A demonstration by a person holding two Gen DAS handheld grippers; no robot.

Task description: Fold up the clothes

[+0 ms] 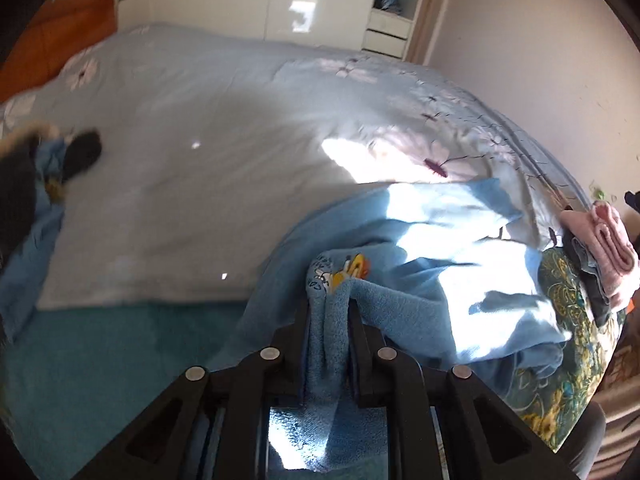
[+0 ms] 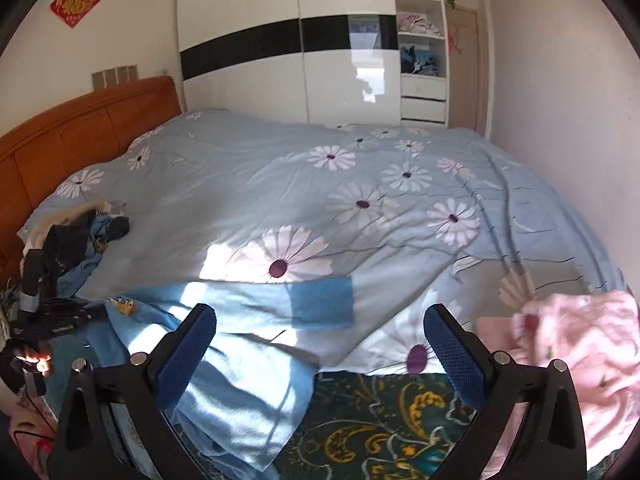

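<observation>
A light blue fleece garment (image 1: pixel 432 264) with a yellow cartoon print lies rumpled at the near edge of the bed. My left gripper (image 1: pixel 330 300) is shut on a bunched fold of it beside the print. In the right wrist view the same garment (image 2: pixel 224 344) spreads over the bed edge, with the left gripper (image 2: pixel 60 316) at its left end. My right gripper (image 2: pixel 320 332) is open and empty, just above the garment's right part, touching nothing.
A folded pink garment (image 2: pixel 576 344) lies at the right, also in the left wrist view (image 1: pixel 608 248). A pile of dark and blue clothes (image 2: pixel 76 240) sits by the wooden headboard (image 2: pixel 80 128). A floral quilt (image 2: pixel 360 200) covers the bed. A wardrobe (image 2: pixel 300 60) stands behind.
</observation>
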